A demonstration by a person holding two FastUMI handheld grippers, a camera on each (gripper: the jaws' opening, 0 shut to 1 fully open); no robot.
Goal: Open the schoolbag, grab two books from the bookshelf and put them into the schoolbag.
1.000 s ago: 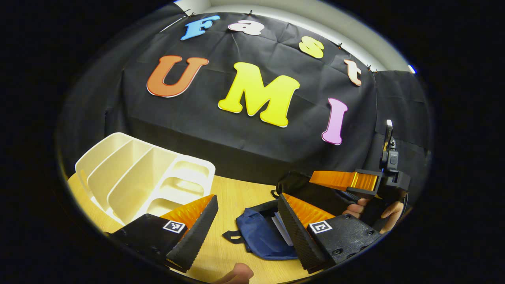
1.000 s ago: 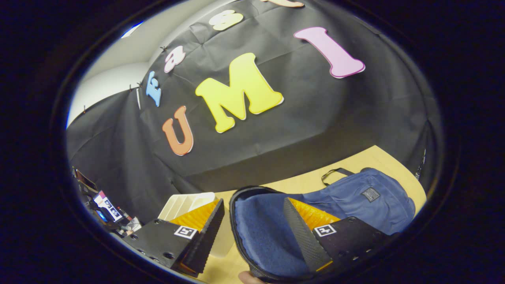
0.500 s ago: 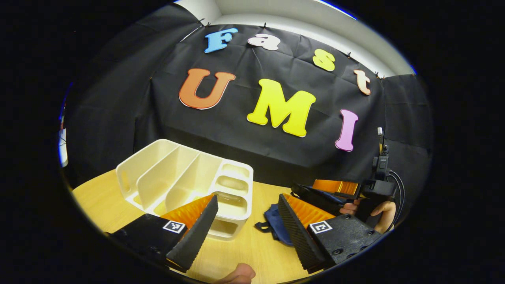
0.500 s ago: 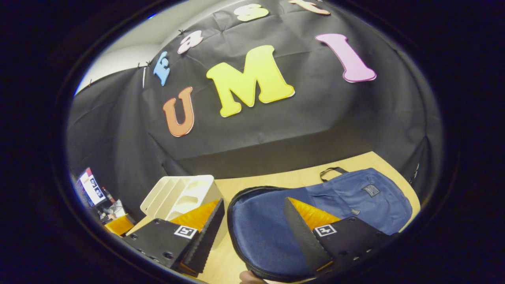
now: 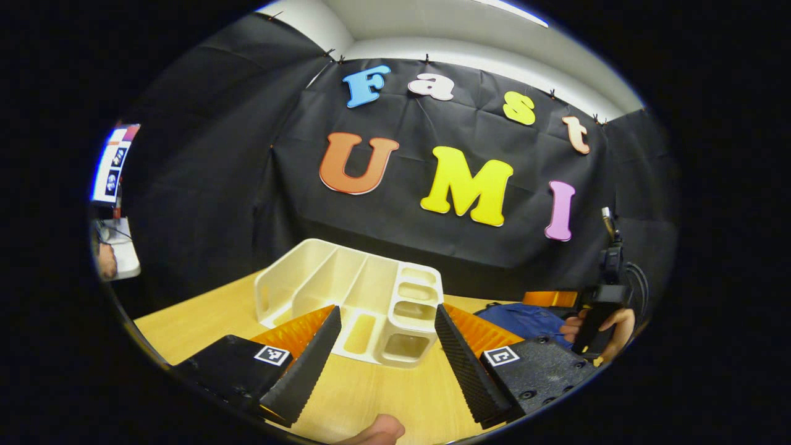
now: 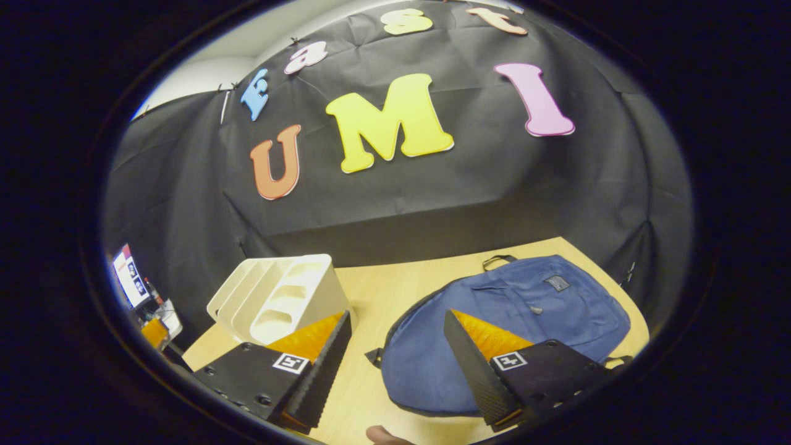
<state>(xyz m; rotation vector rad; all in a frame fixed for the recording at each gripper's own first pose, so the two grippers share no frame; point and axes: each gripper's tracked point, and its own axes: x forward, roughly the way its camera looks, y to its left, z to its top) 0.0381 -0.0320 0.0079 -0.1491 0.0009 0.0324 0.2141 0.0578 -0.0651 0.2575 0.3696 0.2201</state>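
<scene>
The blue schoolbag (image 6: 513, 315) lies flat on the wooden table (image 6: 395, 278), its flap down over its body, and my right gripper (image 6: 395, 361) hovers open above its near edge with nothing between the fingers. The white bookshelf (image 5: 358, 300) stands just beyond my left gripper (image 5: 386, 352), which is open and empty; the slots facing me look bare. In the left gripper view a corner of the schoolbag (image 5: 525, 318) peeks out at the right, with the right gripper (image 5: 550, 299) over it in a hand (image 5: 612, 324). The bookshelf (image 6: 281, 296) sits left of the bag.
Black cloth walls close the table at the back and sides. A lit screen (image 5: 112, 164) and some clutter sit past the table's left edge. Bare tabletop (image 5: 198, 309) lies left of the shelf. A thumb (image 5: 377, 429) pokes in at the bottom.
The bag's raised flap has dropped and the bag now lies flat. My left gripper has swung left from the bag toward the shelf. The right gripper has pulled back a little.
</scene>
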